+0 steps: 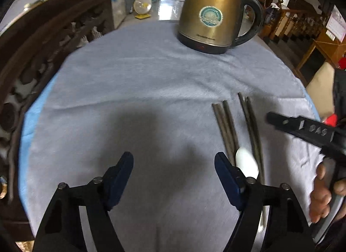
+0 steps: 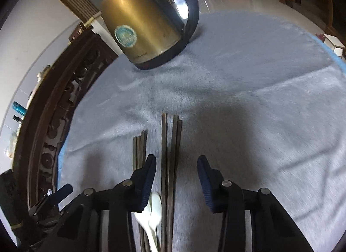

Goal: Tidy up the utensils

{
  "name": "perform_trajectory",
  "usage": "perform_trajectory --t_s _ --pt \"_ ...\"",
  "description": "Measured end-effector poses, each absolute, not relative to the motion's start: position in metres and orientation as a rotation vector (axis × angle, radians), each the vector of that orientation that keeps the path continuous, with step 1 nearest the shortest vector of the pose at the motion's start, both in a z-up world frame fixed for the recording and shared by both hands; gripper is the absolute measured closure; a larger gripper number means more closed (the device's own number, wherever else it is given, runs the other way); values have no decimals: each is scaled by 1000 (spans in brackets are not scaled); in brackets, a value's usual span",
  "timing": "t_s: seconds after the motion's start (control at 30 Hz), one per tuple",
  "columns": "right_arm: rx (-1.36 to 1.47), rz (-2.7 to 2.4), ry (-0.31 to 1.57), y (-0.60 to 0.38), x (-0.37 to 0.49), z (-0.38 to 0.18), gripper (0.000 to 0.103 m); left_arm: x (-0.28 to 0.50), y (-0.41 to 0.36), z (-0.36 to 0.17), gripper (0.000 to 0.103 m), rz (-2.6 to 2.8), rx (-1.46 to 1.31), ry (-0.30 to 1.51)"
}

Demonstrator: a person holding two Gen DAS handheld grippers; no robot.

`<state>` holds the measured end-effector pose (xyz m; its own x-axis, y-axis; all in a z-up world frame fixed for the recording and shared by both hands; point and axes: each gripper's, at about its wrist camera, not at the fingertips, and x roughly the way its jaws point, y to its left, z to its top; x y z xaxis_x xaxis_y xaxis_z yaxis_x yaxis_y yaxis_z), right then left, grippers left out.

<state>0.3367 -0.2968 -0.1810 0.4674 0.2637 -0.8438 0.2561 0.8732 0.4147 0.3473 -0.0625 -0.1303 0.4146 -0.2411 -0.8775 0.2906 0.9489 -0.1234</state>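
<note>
Two pairs of dark chopsticks lie side by side on the grey cloth: a left pair point(image 1: 226, 128) point(image 2: 139, 152) and a right pair point(image 1: 252, 126) point(image 2: 170, 154). A white spoon point(image 1: 247, 163) point(image 2: 154, 210) lies between them, handle toward me. My left gripper point(image 1: 174, 165) is open and empty, left of the utensils, its right finger beside the spoon. My right gripper point(image 2: 177, 165) is open, hovering over the right pair; it also shows in the left wrist view point(image 1: 302, 128).
A brass-coloured electric kettle point(image 1: 213, 11) point(image 2: 143, 24) stands at the far side of the round cloth-covered table point(image 1: 129, 74). A carved dark wooden chair back point(image 1: 43, 52) runs along the left edge. A person's hand point(image 1: 324, 193) holds the right gripper.
</note>
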Motion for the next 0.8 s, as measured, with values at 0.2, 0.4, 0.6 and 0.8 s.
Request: perform_trajectory --t_s 0.2,0.4,0.6,0.8 --pt "536 -43 1153 -290 367 -203 73 373 -86 -144 25 -404 25 1125" --pt "498 -51 1160 -292 374 -207 97 392 -105 -156 35 -444 8 1160" --pt "529 -46 1142 -315 356 -207 97 402 -118 -161 60 -447 27 1151" --pt "612 -42 1105 -343 333 -202 97 398 -117 -159 76 -455 76 1089"
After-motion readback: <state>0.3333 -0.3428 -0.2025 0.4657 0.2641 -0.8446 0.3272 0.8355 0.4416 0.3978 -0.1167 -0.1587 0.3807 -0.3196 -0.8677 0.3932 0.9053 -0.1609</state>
